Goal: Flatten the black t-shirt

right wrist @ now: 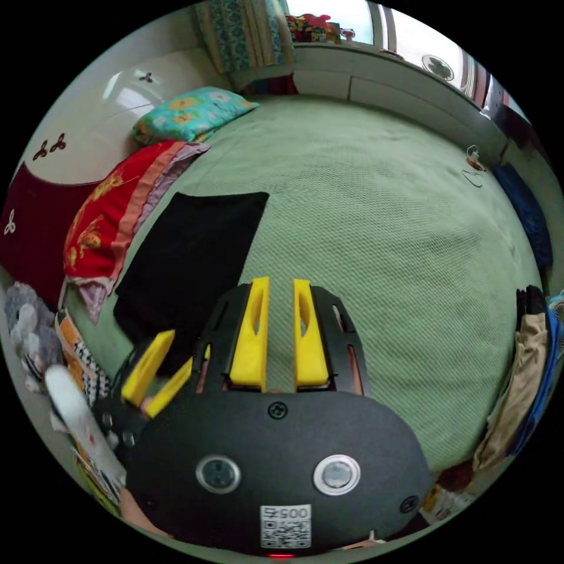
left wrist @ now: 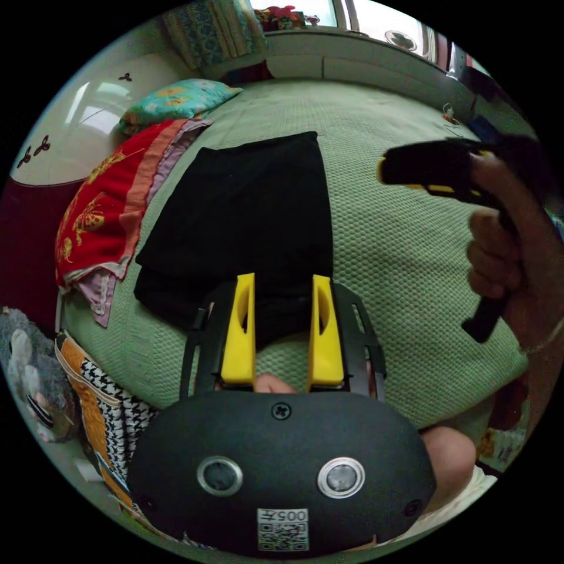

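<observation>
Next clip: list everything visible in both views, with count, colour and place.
black t-shirt: 1, black, folded on the bed near the red blanket
bed cover: 1, green, across the bed
blanket: 1, red with gold pattern, along the bed's edge by the headboard
pillow: 1, teal floral, beyond the blanket
curtain: 1, patterned, beside the window
clothes: several, tan and blue, hanging off the bed's edge
left gripper: yellow jaws open, over the t-shirt's near edge
right gripper: yellow jaws slightly apart, above bare cover
hand: 1, holding the right gripper
</observation>
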